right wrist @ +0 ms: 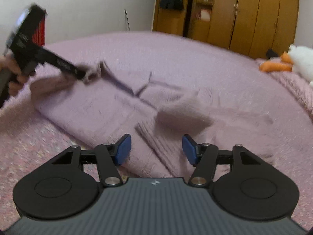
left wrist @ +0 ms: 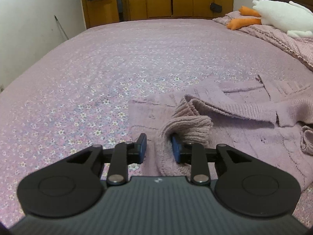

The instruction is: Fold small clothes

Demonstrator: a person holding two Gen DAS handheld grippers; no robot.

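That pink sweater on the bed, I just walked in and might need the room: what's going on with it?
A person is folding the pink knit sweater on the flowered bedspread, with a hand-held gripper in each hand. The left hand-held gripper has a ribbed cuff draped between its jaws, which stand apart with a gap beside the cuff, so it is not clamped. The right hand-held gripper hangs open over the sweater's body, holding nothing. A white plush toy lies near the headboard.

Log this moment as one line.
left claw: open, sweater cuff between pads | right claw: open above sweater | bed
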